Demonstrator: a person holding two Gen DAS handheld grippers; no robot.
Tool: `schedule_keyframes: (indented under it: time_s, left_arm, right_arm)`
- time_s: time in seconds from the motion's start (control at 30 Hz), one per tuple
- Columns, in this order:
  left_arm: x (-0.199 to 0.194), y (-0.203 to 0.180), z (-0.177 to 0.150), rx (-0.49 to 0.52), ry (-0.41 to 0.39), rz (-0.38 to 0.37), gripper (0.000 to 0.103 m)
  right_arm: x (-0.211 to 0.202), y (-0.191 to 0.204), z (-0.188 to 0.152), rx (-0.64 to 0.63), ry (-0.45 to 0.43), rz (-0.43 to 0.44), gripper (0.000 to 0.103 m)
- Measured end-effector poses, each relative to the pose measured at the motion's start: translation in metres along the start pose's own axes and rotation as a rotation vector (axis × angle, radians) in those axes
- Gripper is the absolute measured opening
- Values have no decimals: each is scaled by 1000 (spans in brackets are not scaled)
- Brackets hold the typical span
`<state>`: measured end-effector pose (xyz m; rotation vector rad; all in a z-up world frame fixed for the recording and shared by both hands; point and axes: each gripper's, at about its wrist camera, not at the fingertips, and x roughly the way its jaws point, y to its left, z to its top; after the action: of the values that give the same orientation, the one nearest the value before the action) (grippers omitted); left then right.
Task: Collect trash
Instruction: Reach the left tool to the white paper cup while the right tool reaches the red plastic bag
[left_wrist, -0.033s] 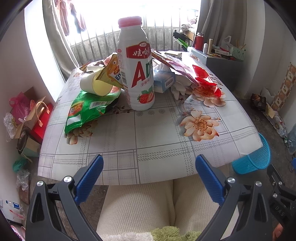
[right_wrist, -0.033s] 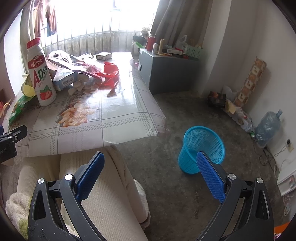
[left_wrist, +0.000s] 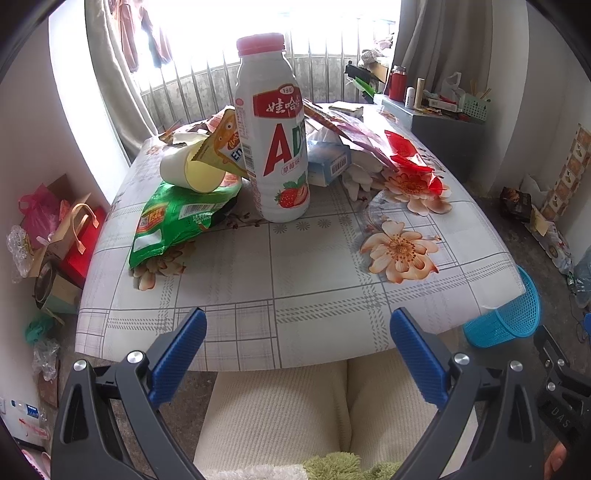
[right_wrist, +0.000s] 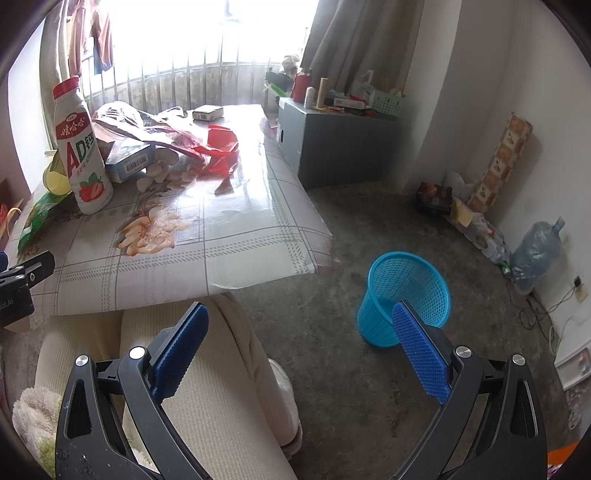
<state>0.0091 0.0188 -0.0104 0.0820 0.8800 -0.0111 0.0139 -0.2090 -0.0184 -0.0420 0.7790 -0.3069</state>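
Both the left gripper (left_wrist: 297, 328) and right gripper (right_wrist: 301, 321) hang with jaws spread (nothing held) before the bench (left_wrist: 314, 295), the blue basket (right_wrist: 404, 295) on the floor.

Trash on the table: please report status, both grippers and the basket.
Left gripper open, empty. Right gripper open, empty. Bottle, green bag untouched on table; blue basket on floor, path clear.

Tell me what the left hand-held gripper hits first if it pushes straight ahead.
Likely the white AD milk bottle, standing upright in line with the open left hand-held gripper; only bare tablecloth lies before it. Depth is uncertain.
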Motion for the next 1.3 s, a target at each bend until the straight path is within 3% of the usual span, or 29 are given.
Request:
schedule_keyframes:
  time_s: [0.23, 0.33, 0.4, 0.5, 0.63, 0.77, 0.9, 1.13, 1.23, 1.3]
  left_arm:
    - [8, 27, 15, 20, -48, -69, 97]
    - [10, 54, 27, 13, -118, -163, 97]
    - [10, 78, 35, -44, -187, -197, 97]
    - [18, 109, 53, -112, -236, -130, 97]
    - [35, 135, 75, -102, -290, -14, 97]
    - [63, 137, 89, -38, -252, 44, 97]
    - [89, 127, 100, 57, -227, 102, 82]
    - [131, 130, 111, 106, -169, 203, 51]
    - [135, 136, 108, 74, -150, 208, 24]
    - [134, 143, 105, 34, -146, 200, 15]
  right_arm:
    - [4, 2, 22, 18, -79, 64, 95]
    - [10, 7, 32, 30, -97, 115, 95]
    - [17, 4, 38, 52, -106, 136, 95]
    - [25, 8, 48, 72, -109, 158, 95]
    - [35, 11, 59, 86, -91, 177, 95]
    - [49, 19, 66, 74, -55, 186, 95]
    - [59, 25, 69, 63, -26, 192, 95]
    - [65, 27, 70, 59, -10, 192, 95]
    - [66, 25, 69, 61, 0, 183, 95]
    - [68, 25, 70, 63, 5, 180, 95]
